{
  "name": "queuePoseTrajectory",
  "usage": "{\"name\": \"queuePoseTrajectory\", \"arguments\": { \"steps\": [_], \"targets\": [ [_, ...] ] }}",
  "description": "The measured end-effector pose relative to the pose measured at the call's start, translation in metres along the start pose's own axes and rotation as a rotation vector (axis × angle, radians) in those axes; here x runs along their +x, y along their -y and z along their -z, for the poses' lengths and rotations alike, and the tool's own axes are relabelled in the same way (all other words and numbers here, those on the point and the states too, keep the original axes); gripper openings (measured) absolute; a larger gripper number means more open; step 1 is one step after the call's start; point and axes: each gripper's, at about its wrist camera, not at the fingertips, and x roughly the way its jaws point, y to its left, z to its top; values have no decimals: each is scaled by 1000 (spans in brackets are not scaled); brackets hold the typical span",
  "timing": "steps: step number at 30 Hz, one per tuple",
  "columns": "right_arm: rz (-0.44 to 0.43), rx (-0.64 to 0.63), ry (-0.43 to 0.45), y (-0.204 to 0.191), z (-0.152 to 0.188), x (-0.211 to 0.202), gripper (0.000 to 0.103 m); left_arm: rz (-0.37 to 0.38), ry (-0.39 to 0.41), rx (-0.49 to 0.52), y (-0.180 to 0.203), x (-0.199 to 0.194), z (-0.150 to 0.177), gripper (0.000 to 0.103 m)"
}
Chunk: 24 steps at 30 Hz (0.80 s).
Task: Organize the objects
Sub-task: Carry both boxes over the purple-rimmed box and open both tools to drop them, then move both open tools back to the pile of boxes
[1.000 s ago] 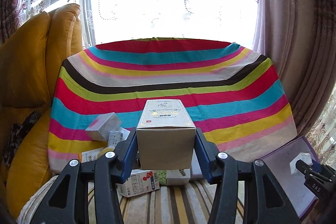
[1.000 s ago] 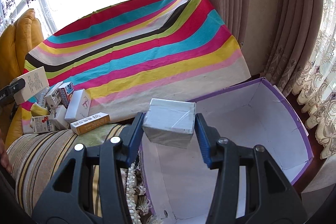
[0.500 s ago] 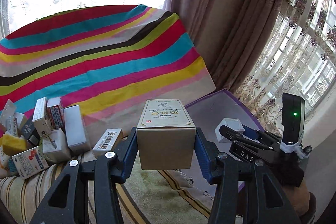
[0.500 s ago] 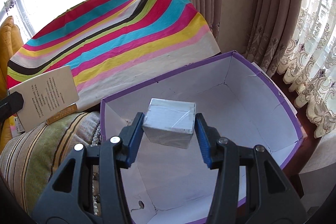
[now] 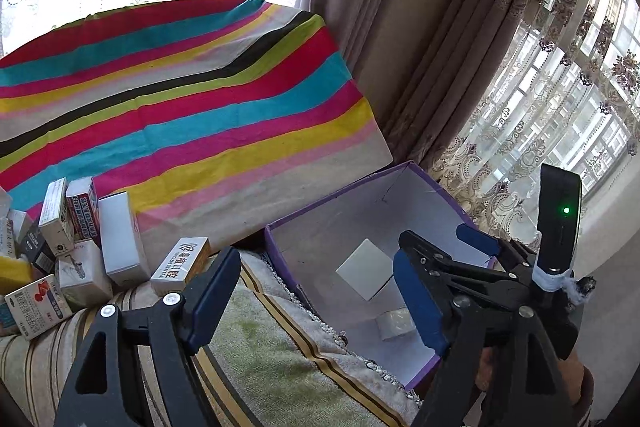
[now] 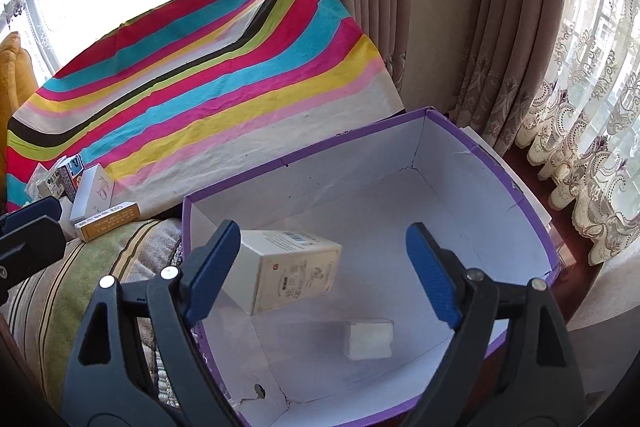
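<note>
Striped cushions hold the purple box (image 6: pixel 460 131), where a carton (image 6: pixel 288 271) and small white packet (image 6: pixel 369 339) lie below both hand-held grippers (image 6: pixel 324 275) (image 5: pixel 316 299), jaws apart and empty; careless reaching could tip it.

The right gripper (image 6: pixel 322 277) stands spread and empty over the purple box (image 6: pixel 520 195); inside, a cream carton (image 6: pixel 294 273) lies at nine o'clock of a small white box (image 6: pixel 369 339).
</note>
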Motion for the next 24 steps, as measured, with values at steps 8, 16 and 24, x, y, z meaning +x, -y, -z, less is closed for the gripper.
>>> {"name": "queuePoseTrajectory", "arguments": {
  "steps": [8, 16, 24],
  "targets": [
    [-3, -46, 65, -18, -7, -17, 102, -38, 30, -80, -23, -24, 6, 85],
    [-137, -70, 71, -41, -7, -26, 102, -65, 93, -157, -65, -53, 17, 85],
    [-211, -200, 48, -74, -4, -32, 102, -131, 109, -199, -111, -89, 37, 85]
  ]
}}
